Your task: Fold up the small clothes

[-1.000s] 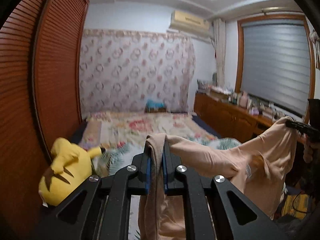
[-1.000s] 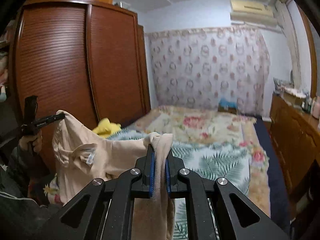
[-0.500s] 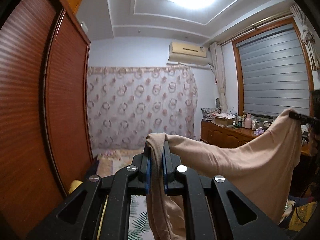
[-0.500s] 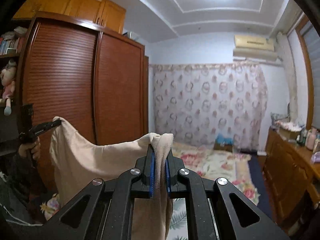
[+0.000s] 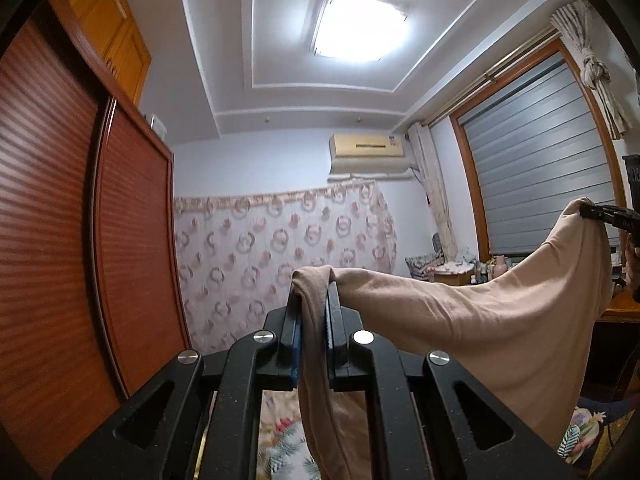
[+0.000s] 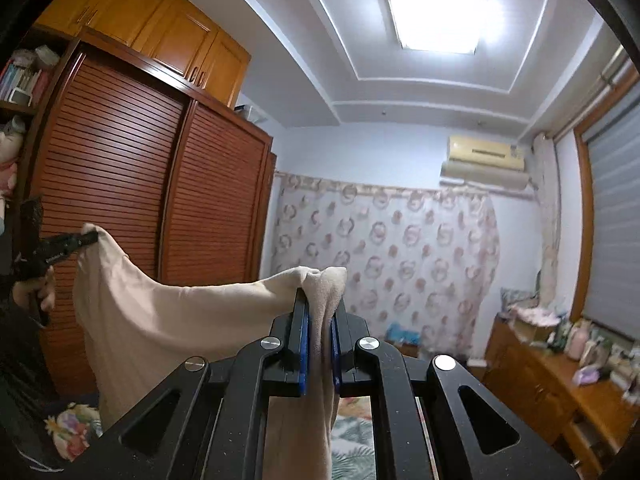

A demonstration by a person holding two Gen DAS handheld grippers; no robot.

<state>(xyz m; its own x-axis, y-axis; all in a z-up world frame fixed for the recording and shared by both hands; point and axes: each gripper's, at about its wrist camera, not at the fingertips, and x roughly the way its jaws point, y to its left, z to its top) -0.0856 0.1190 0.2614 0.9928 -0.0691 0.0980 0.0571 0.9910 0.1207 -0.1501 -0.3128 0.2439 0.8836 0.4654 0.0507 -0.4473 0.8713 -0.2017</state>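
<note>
At the far left stands the tall red-brown wardrobe with slatted wooden doors [image 5: 60, 220], and I take it as my landmark. Just to the right of the wardrobe, my left gripper [image 5: 314, 320] has its black jaws with blue pads pressed together on one corner of the beige, soft knitted garment [image 5: 460, 328]. The cloth goes out to the right, away from the wardrobe, in a sagging sheet, and it ends at my right gripper [image 6: 319, 334], which pinches the other corner in the same way. So the garment hangs in the air between both tools, high above the bed with the leaf-patterned cover [image 5: 280, 452], and farther from the wardrobe are the grey roller blind [image 5: 536, 152] and the low wooden cabinet [image 6: 540, 384].

I judge that the risk now is slipping. The fabric looks thin, smooth and stretchy, and in each grip it is bunched into a thick fold, so a quick shake or a strong pull apart could draw a corner out of the pads. If I bring it down unevenly, the loose middle could land in wrinkles, and then the fold would be crooked. The hanging lower part is partly hidden behind the tools, so I cannot tell how it lies.
</note>
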